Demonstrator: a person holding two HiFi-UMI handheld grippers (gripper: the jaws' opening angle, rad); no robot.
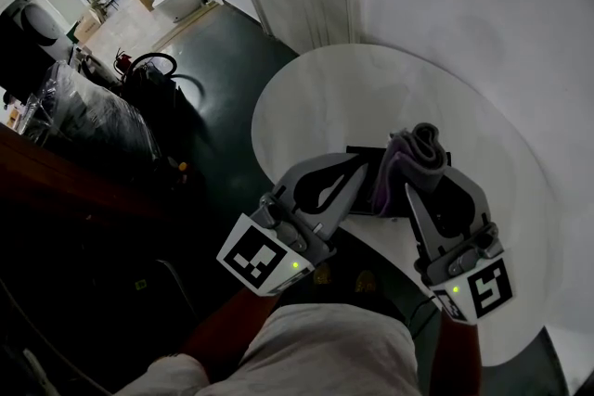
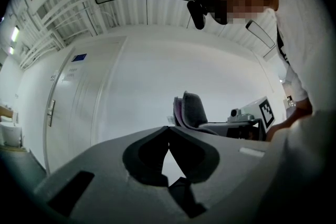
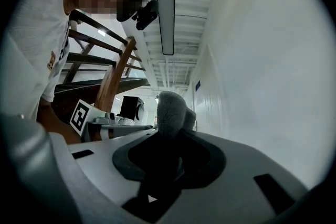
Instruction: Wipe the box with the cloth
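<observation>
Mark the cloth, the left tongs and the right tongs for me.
cloth (image 1: 422, 146), head view, on its grey folded top.
left tongs (image 2: 168, 128), left gripper view, where the shut tips meet.
right tongs (image 3: 170, 132), right gripper view, between the tips that clamp the cloth.

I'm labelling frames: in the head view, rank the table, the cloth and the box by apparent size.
1. table: by far the largest.
2. cloth.
3. box: mostly hidden, only dark slivers show, so its rank against the cloth is unsure.
</observation>
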